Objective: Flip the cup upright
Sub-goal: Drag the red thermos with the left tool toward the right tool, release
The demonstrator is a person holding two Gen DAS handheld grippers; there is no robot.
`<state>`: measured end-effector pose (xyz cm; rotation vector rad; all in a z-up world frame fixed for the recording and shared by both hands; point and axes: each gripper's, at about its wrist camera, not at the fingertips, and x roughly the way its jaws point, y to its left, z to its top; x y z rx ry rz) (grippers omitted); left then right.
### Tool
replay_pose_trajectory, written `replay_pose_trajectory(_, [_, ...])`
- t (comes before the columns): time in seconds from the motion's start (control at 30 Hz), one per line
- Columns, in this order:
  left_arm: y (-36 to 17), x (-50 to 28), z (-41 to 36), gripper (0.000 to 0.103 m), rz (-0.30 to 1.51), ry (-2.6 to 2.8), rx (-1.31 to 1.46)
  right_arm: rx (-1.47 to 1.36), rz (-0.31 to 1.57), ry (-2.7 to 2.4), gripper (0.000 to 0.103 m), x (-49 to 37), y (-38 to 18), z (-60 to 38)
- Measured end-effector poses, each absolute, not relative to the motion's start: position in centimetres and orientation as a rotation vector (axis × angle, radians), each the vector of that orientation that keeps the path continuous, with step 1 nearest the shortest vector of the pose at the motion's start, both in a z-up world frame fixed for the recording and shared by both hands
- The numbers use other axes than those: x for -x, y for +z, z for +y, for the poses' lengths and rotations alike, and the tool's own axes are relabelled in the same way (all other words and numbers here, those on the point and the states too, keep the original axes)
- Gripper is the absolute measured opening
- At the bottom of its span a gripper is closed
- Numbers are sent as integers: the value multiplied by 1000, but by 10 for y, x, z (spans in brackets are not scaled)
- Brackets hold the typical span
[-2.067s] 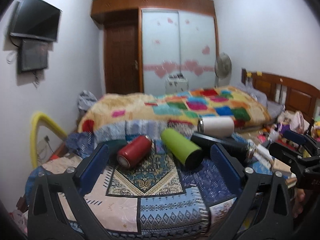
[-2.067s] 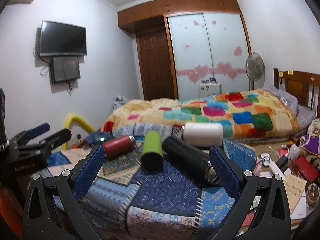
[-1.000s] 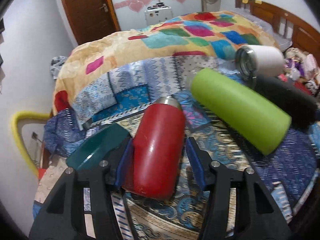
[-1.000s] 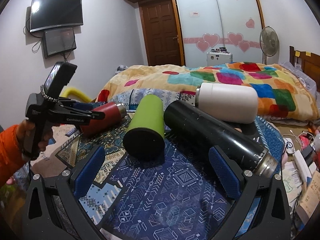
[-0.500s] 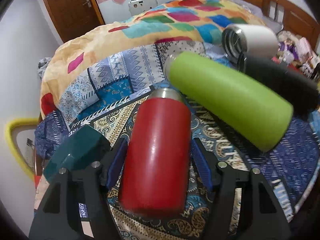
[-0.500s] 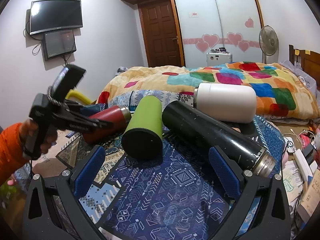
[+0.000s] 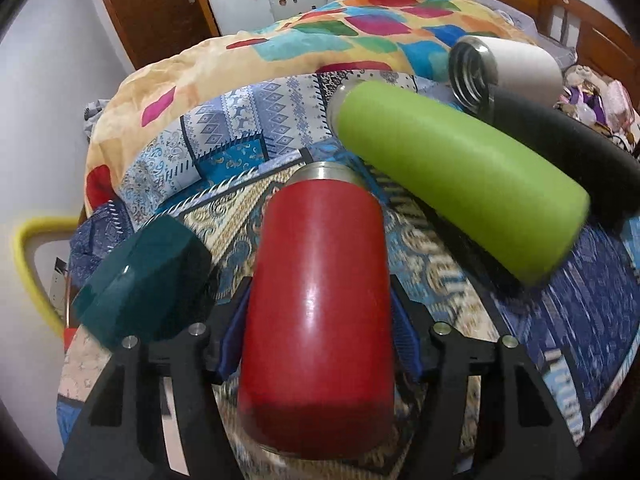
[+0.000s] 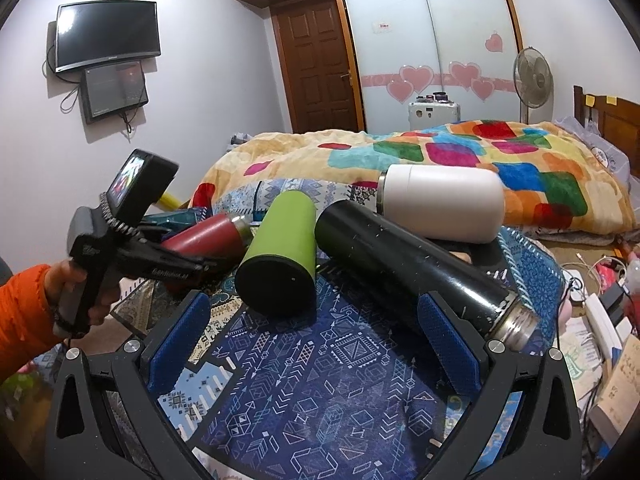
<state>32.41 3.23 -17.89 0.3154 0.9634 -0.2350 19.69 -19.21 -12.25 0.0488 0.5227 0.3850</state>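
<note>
A red cup (image 7: 320, 300) lies on its side on the patterned cloth, mouth pointing away from me. My left gripper (image 7: 318, 328) is shut on its body, blue pads pressed to both sides. It also shows in the right wrist view (image 8: 208, 240), held by the left gripper (image 8: 192, 268). A green cup (image 8: 280, 256), a black flask (image 8: 412, 268) and a white cup (image 8: 440, 204) lie on their sides to the right. My right gripper (image 8: 316, 344) is open and empty, in front of the green cup and black flask.
A dark teal cup (image 7: 144, 284) lies just left of the red cup. The table is covered by a blue patterned cloth (image 8: 340, 392). A bed with a colourful quilt (image 8: 440, 152) stands behind. Clutter (image 8: 600, 312) lies on the floor at the right.
My left gripper moved in from a distance, straddled the red cup and closed on it. The right gripper came closer to the green and black cups, then stayed still.
</note>
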Motion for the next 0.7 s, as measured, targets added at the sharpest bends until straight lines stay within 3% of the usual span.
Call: replay_pose_trajectory(0.7, [-98, -196, 0, 62, 838, -352, -364, -49, 453, 382, 103, -158, -89, -199])
